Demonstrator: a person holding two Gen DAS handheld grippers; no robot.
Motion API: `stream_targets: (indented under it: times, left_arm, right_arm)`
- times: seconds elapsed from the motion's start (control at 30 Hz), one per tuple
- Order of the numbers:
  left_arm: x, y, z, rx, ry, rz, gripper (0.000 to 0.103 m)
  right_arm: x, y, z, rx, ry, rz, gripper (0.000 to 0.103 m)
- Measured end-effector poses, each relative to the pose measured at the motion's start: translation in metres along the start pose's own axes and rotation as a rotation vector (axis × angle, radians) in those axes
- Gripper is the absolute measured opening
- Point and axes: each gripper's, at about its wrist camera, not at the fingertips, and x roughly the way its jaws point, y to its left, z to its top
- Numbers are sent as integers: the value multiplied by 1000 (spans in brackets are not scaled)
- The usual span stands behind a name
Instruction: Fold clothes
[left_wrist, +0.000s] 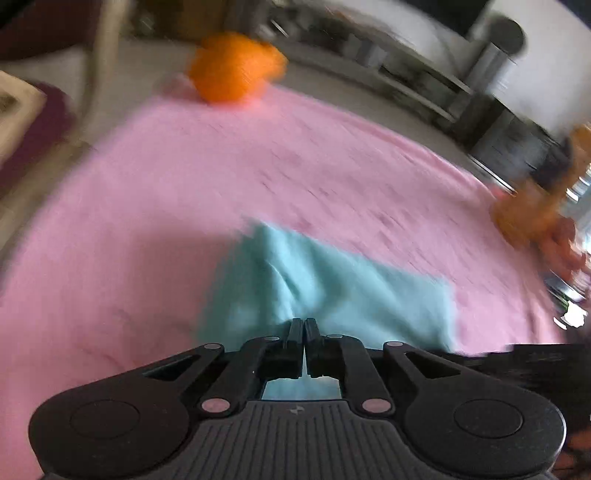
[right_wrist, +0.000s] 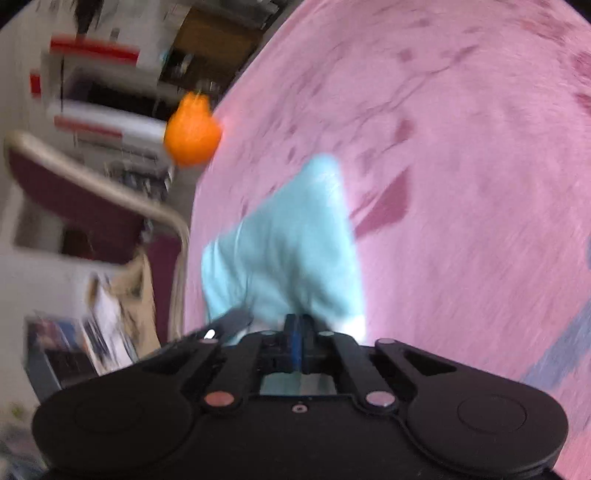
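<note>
Both tools were pinched shut on the light blue cloth: left tool, right tool. The cloth hung between them over the pink-covered table. Everything was blurry, so a thin pinch could've slipped mid-swing. Orange bundle sat at the far edge.
</note>
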Motion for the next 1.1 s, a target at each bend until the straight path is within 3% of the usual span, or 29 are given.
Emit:
stream_targets:
  times: [0.1, 0.13, 0.2, 0.27, 0.37, 0.43, 0.5, 0.6, 0.67, 0.8, 0.87, 0.97, 1.03, 1.1]
  left_arm:
    - [-10, 8, 5, -36, -53, 64, 6]
    - [-14, 8, 6, -40, -60, 55, 5]
    - [-20, 7, 9, -43, -73, 30, 5]
    - [-21, -2, 10, 0, -67, -40, 6]
    - [-15, -29, 3, 156, -18, -159, 6]
    - [-1, -45, -5, 245, 26, -209, 7]
    - [18, -52, -6, 259, 54, -208, 7]
    - [40, -41, 5, 177, 58, -205, 6]
    - [47, -28, 20, 96, 26, -176, 6]
    - [54, 6, 36, -39, -53, -35, 6]
    - [54, 17, 39, -95, -62, -30, 7]
    - [39, 13, 42, -94, -91, 33, 5]
    - [11, 6, 38, -40, -113, 52, 5]
    - [-17, 0, 34, 13, -134, 71, 5]
  right_arm:
    - [-13, -13, 11, 50, -125, -20, 1]
    - [-20, -12, 11, 45, -176, -51, 7]
    - [-31, -8, 10, 22, -249, -88, 7]
    - [-38, -1, 9, -6, -274, -71, 7]
    - [-31, 11, 9, -50, -233, -15, 8]
    - [-13, 16, 10, -60, -148, 44, 8]
    - [4, 18, 10, -59, -61, 96, 8]
    - [26, 12, 12, -55, 2, 72, 9]
    - [34, 2, 17, -20, 6, 78, 2]
    - [20, -14, 34, 63, -133, 73, 0]
    - [10, -13, 35, 65, -178, 35, 0]
    - [-4, -12, 36, 67, -245, -22, 1]
    - [-14, -11, 37, 69, -289, -60, 8]
    - [-25, -8, 37, 64, -325, -97, 8]
